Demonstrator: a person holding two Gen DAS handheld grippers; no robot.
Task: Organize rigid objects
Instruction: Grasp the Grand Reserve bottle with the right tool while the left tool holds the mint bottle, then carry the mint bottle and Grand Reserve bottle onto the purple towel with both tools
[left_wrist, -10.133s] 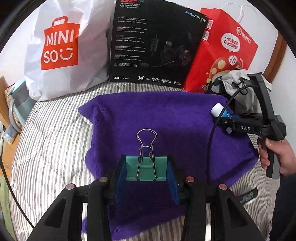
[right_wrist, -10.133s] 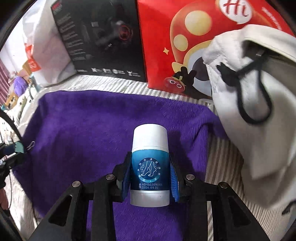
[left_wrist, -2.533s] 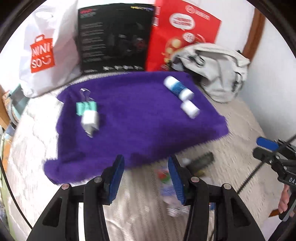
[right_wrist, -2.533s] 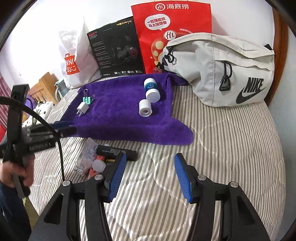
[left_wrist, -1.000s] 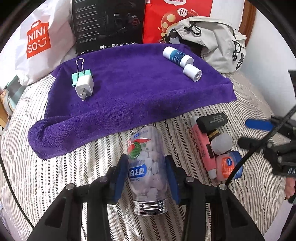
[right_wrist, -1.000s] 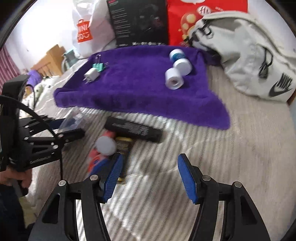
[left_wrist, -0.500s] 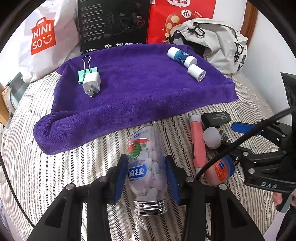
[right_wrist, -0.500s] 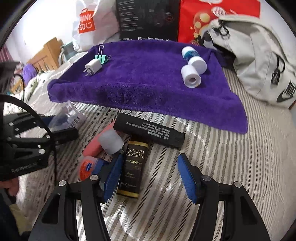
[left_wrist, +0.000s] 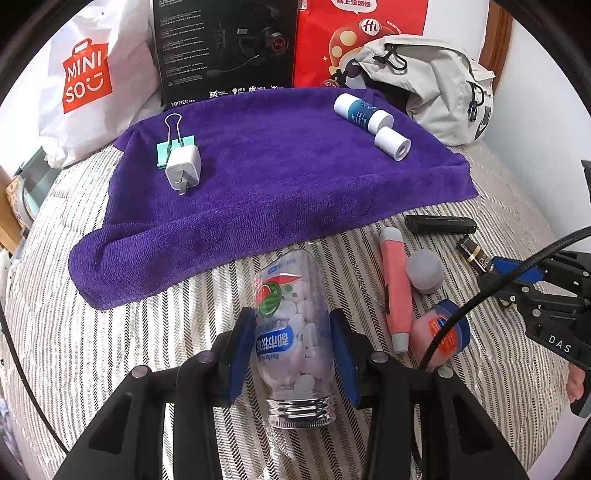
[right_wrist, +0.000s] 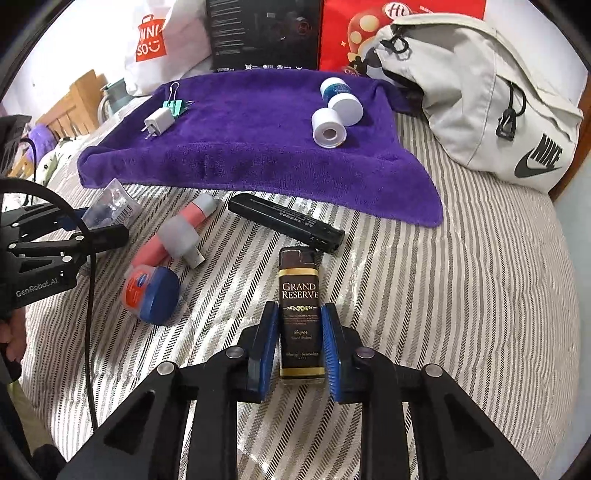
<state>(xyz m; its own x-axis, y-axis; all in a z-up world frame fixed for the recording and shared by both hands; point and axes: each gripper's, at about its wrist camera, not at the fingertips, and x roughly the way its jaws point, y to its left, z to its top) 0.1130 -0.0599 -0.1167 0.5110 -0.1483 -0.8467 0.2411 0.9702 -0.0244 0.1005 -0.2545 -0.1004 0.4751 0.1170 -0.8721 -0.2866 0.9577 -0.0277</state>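
My left gripper (left_wrist: 291, 354) is shut on a clear candy bottle (left_wrist: 290, 317) that lies lengthwise between its blue pads, over the striped bed just in front of the purple towel (left_wrist: 277, 184). My right gripper (right_wrist: 299, 343) is shut on a dark "Grand Reserve" box (right_wrist: 299, 306) lying on the bed. On the towel lie a green binder clip (left_wrist: 173, 147), a white charger (left_wrist: 183, 168), a blue-and-white tube (left_wrist: 360, 110) and a white tape roll (left_wrist: 392, 144).
Between the grippers lie a pink tube (right_wrist: 162, 243), a grey cap (left_wrist: 424, 271), a blue-lidded jar (right_wrist: 151, 290) and a black bar (right_wrist: 286, 221). A grey Nike bag (right_wrist: 480, 92), a red bag (left_wrist: 362, 37), a black headset box (left_wrist: 225, 48) and a Miniso bag (left_wrist: 85, 81) line the back.
My right gripper has dropped onto the Grand Reserve box and closed on it; it was open half a second ago. My left gripper still holds the candy bottle, barely moved.
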